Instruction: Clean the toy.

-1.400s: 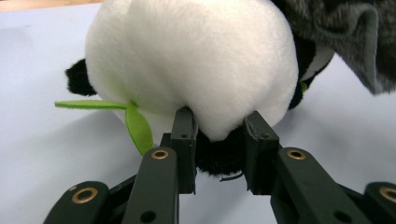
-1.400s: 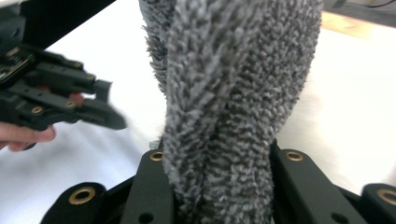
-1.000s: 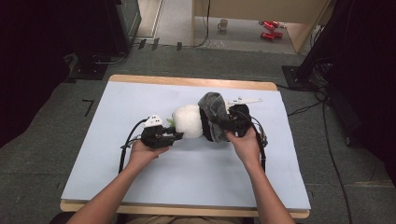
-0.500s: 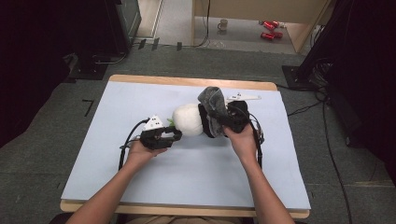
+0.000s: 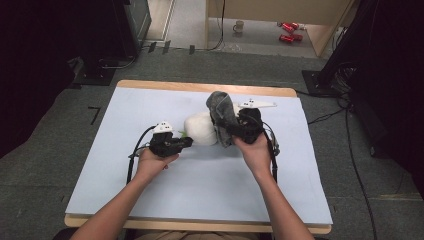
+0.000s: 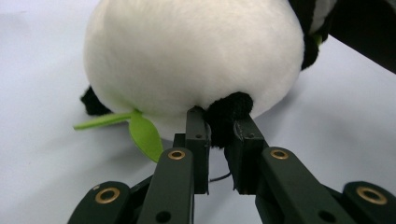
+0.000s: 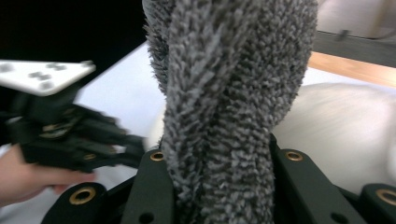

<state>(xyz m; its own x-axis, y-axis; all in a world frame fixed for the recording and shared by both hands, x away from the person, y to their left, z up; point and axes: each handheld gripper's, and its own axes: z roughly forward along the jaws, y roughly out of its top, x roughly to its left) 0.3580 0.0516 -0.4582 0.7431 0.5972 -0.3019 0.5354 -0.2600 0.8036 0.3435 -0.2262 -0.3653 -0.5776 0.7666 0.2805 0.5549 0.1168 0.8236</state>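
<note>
- At a bench (image 5: 125,200) covered in pale blue, a person works a plush panda (image 5: 201,128) with a hand-held gripper in each hand; the toy lies near the middle of the surface, between the two tools.
- The left gripper (image 6: 219,135) has its jaws drawn nearly together on the panda's small black tail (image 6: 229,108), seen close in the left gripper view. The pinch on that little nub appears meant to anchor the toy so it does not slide or roll while the other hand works.
- A green felt leaf (image 6: 142,135) pokes out from under the white body, lying flat on the bench just left of the jaws and clear of the grip.
- The right gripper (image 7: 219,154) clamps a shaggy grey cloth (image 7: 224,93), which bunches up thickly between the jaws and rises in a fold above them. In the high view the cloth (image 5: 221,116) stands against the right side of the panda, touching it.
- Judging by that arrangement, the cloth is held bunched and upright so its pile can be rubbed over the plush, one tool steadying and one wiping.
- The left gripper (image 7: 70,135) also shows blurred in the right gripper view, low beside the toy.
</note>
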